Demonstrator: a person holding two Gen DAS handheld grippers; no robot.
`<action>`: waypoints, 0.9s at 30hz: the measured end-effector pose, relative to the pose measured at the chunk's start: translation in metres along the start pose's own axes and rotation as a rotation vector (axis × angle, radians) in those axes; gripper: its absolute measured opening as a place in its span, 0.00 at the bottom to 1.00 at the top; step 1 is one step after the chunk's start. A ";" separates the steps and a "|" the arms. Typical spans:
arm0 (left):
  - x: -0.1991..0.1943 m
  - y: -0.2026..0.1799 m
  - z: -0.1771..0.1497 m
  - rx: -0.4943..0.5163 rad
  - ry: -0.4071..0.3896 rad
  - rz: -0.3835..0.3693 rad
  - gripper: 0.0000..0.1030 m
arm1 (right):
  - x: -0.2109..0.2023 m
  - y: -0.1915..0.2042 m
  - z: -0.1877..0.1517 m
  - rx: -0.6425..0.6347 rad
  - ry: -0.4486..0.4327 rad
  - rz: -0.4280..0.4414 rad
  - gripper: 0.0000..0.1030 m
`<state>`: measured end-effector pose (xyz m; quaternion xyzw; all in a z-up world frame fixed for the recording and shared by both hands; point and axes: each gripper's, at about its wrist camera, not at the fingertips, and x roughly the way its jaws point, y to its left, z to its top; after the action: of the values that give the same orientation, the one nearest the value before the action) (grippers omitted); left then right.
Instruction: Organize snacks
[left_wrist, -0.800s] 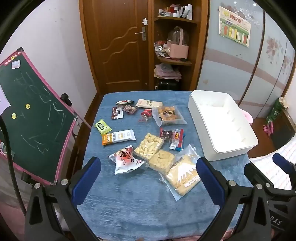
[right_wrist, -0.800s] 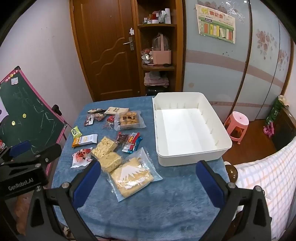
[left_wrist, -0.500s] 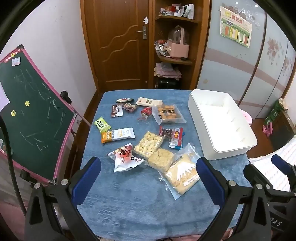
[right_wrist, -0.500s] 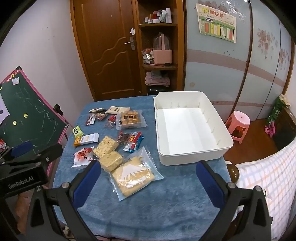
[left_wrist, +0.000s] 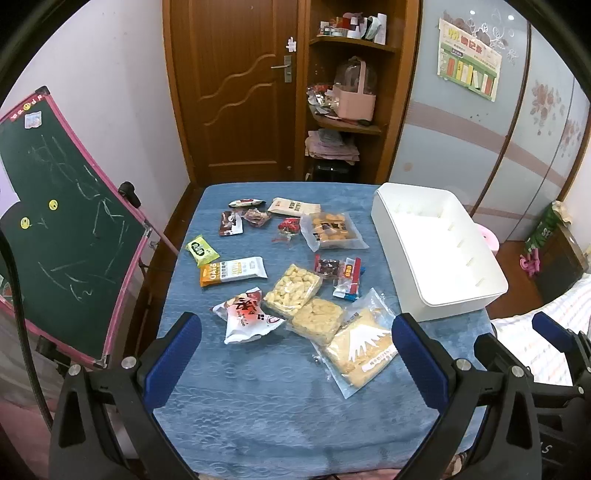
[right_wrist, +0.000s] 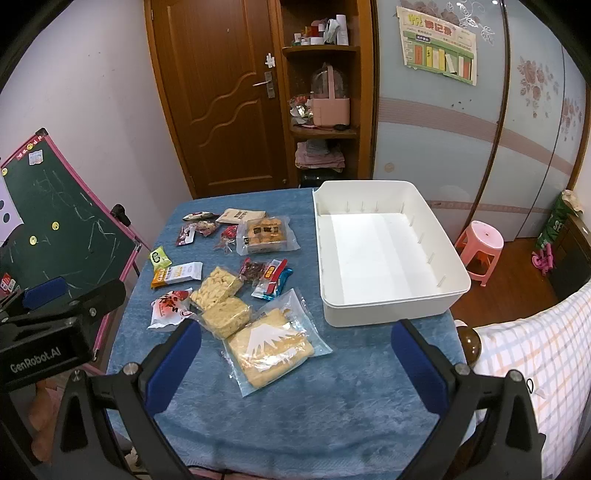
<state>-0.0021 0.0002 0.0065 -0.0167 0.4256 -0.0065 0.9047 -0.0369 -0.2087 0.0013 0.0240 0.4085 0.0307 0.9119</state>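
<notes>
Jaws of left gripper (left_wrist: 295, 356) and right gripper (right_wrist: 295, 356) stand spread wide above scattered snacks (right_wrist: 236, 288).

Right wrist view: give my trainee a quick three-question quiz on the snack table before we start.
1. True or false: the white bin already holds snacks.
2. Which packet lies nearest the right gripper: (a) mountain-print bag, (b) green packet, (c) orange bar?
3. Both grippers: open or shut?

Key: 1 false, it is empty. 2 (a). 3 open, nothing between the fingers.
</notes>
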 end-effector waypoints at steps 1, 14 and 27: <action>0.000 0.000 0.001 -0.001 0.001 -0.003 1.00 | 0.000 0.000 0.000 0.001 0.001 0.000 1.00; 0.002 0.002 0.001 0.002 0.012 0.012 1.00 | -0.003 0.006 0.001 -0.003 0.001 0.010 1.00; -0.004 0.008 0.008 0.005 -0.048 0.059 1.00 | -0.004 0.003 0.006 0.004 0.005 0.049 1.00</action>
<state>0.0010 0.0083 0.0145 -0.0020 0.4043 0.0198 0.9144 -0.0347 -0.2057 0.0084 0.0360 0.4103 0.0522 0.9098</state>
